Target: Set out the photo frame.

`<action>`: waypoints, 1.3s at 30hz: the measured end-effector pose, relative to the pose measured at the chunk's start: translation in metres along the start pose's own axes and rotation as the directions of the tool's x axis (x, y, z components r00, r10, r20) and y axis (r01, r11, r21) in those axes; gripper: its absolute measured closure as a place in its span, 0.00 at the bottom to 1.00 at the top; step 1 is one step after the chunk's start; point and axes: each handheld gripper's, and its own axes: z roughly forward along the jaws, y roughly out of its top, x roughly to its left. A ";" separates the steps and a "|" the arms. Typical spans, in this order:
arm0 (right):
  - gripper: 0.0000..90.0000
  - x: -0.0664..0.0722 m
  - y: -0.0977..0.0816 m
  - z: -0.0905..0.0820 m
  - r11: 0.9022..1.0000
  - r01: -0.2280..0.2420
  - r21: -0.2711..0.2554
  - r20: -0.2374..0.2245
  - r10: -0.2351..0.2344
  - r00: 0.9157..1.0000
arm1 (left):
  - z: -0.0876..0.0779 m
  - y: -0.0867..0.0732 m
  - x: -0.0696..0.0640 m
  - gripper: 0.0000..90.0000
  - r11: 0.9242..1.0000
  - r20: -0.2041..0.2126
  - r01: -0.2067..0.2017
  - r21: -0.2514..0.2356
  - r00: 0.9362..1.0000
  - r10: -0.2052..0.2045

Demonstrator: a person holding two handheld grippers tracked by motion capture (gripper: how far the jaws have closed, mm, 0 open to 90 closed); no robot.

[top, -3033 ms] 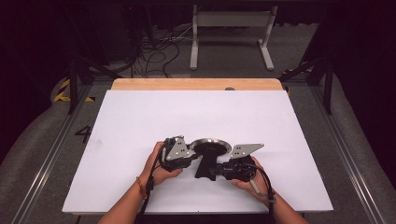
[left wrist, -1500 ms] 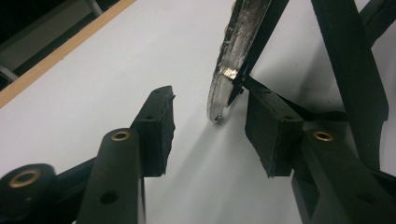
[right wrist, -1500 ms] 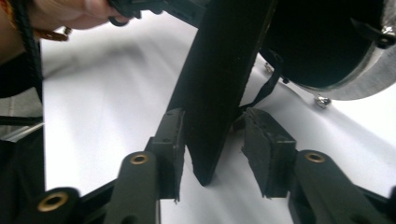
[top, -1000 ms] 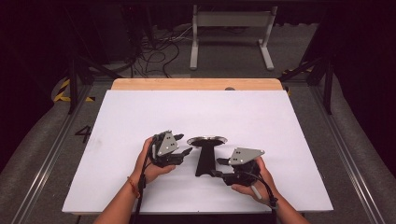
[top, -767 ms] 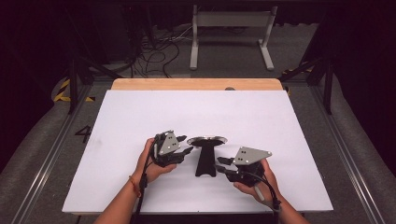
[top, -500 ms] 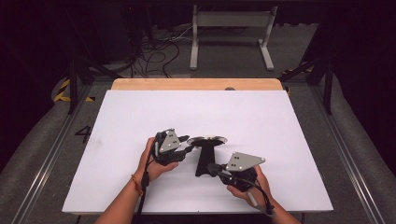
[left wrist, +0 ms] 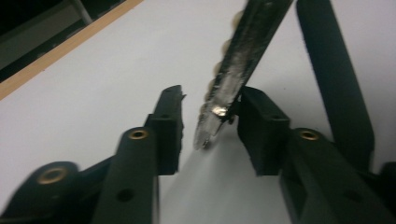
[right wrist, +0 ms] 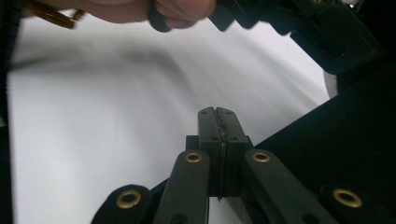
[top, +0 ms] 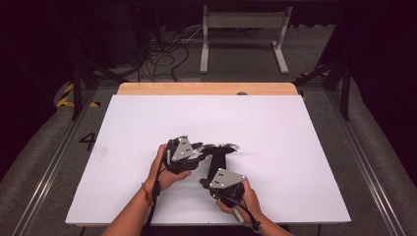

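Near the front edge of the white rectangular tabletop [top: 295, 147], a black stand-like object with a round, silvery-rimmed disc top and a dark flat stem [top: 219, 156] lies between the person's two hands. From the high view its disc end points away from the person and its stem runs back toward the right hand; its lower end is covered by the right gripper's grey plate, so its base cannot be made out.

The left gripper [top: 192, 153], held in the left hand [top: 164, 172], sits just beside the disc on its left. In the left gripper view its jaws stand partly open, and the thin, scuffed silvery edge of the disc [left wrist: 233, 70] comes down into the gap. The edge touches or nearly touches the right-hand jaw pad, while a clear gap shows on the other side, so nothing is clamped. A second dark strip at the upper right of that view is cut off by the frame and hard to identify.

The right gripper [top: 206, 183], in the right hand [top: 243, 199], lies close to the person beside the stem. In the right gripper view its jaws are pressed fully together with nothing between them; a large black surface fills the lower right, too close and dark to read. The left hand and part of its gripper are blurred along the top.
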 end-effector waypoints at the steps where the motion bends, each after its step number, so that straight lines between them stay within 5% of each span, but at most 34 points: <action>1: 1.00 0.000 0.000 0.002 1.000 -0.002 0.005 0.011 0.001 1.000 | 0.001 0.001 -0.002 0.75 1.000 -0.007 -0.009 0.008 1.000 0.009; 6: 1.00 0.001 -0.002 0.006 0.999 0.013 0.053 0.056 -0.016 0.998 | 0.001 0.002 -0.003 0.75 1.000 -0.020 -0.013 0.011 1.000 0.013; 8: 1.00 0.000 -0.002 0.006 0.998 0.013 0.057 0.057 -0.017 0.998 | 0.004 0.000 -0.002 0.72 1.000 -0.007 0.018 0.003 1.000 -0.018; 11: 1.00 0.001 -0.002 0.007 0.998 0.015 0.059 0.056 -0.018 0.998 | 0.008 0.000 -0.003 0.62 1.000 -0.012 0.012 0.028 1.000 -0.012; 16: 0.96 0.007 0.000 0.009 0.999 0.029 0.044 0.040 -0.030 0.999 | 0.015 -0.002 -0.004 0.59 0.998 -0.026 0.000 0.058 1.000 0.001; 21: 0.96 0.009 0.001 0.016 0.997 0.043 0.059 0.080 -0.048 0.996 | 0.019 -0.004 -0.003 0.74 0.997 -0.025 -0.005 0.082 1.000 0.007; 27: 0.98 0.007 0.000 0.014 0.997 0.035 0.073 0.093 -0.042 0.995 | 0.016 -0.005 -0.001 0.78 0.996 -0.010 0.001 0.090 1.000 0.000; 34: 0.98 -0.008 -0.007 0.010 0.994 -0.050 0.094 0.100 0.040 0.994 | 0.013 -0.005 -0.005 0.86 0.995 -0.032 -0.010 0.095 0.999 0.013; 39: 0.96 -0.013 -0.009 0.006 0.994 -0.059 0.094 0.114 0.048 0.992 | 0.009 -0.004 -0.006 0.87 0.996 -0.040 -0.014 0.086 0.999 0.018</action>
